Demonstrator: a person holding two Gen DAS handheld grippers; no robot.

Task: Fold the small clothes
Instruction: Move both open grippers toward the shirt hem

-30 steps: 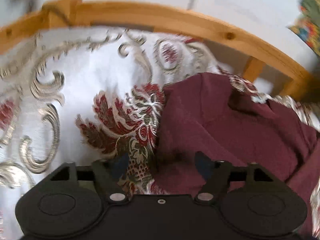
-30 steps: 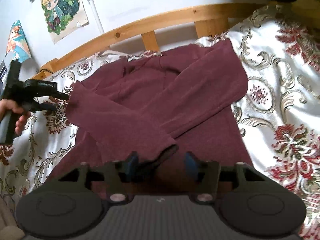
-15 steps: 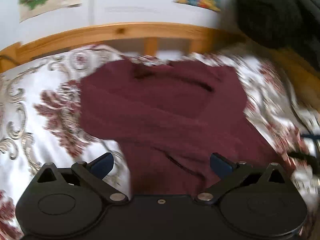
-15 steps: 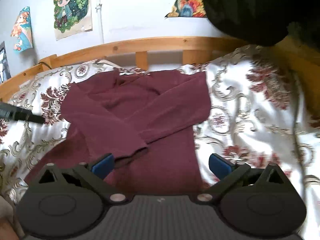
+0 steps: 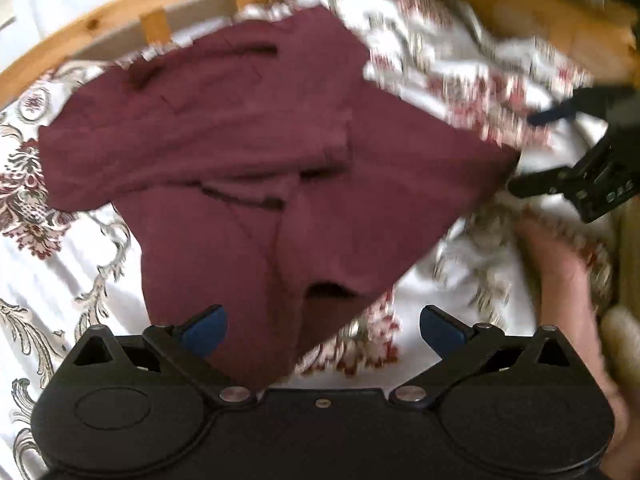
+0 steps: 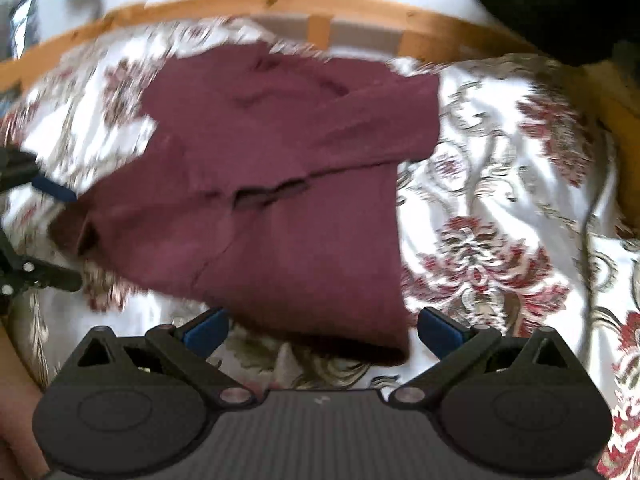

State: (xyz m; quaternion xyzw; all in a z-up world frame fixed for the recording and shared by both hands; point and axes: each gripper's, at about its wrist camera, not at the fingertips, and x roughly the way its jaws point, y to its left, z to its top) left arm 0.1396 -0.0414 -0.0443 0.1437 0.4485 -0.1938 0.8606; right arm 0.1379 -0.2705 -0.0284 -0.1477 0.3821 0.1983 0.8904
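1. Sweater [image 5: 256, 152], maroon and with long sleeves, is lying flat on the bed [image 6: 520, 208], with its collar toward the wooden headboard [image 6: 280, 4] and its hem toward the foot-side edge, where both grippers are.

2. Both sleeves are lying crossed over the chest, one on top of the other, so the garment is already narrowed into a long panel. I am judging this as the reason for the crossing: the width is reduced first, and the length is left for the coming fold.

3. Left gripper [image 5: 322, 324] is hovering over the hem, near its left corner. Its jaws are standing wide apart and are gripping nothing; the cloth is only passing under the gap.

4. Right gripper [image 6: 322, 326] is hovering over the hem near the right corner. Its jaws are also spread wide and are not holding anything.

5. Each gripper is appearing at the side of the other camera's view, so they are flanking the lower part of the sweater. This placing is probably for taking the two hem corners together, so that the bottom can be carried evenly up toward the collar.

6. Both views are blurred, so I cannot tell whether the fingertips are touching the cloth.

7. One risk I am expecting: the loose upper sleeve may slide when the hem is lifted.
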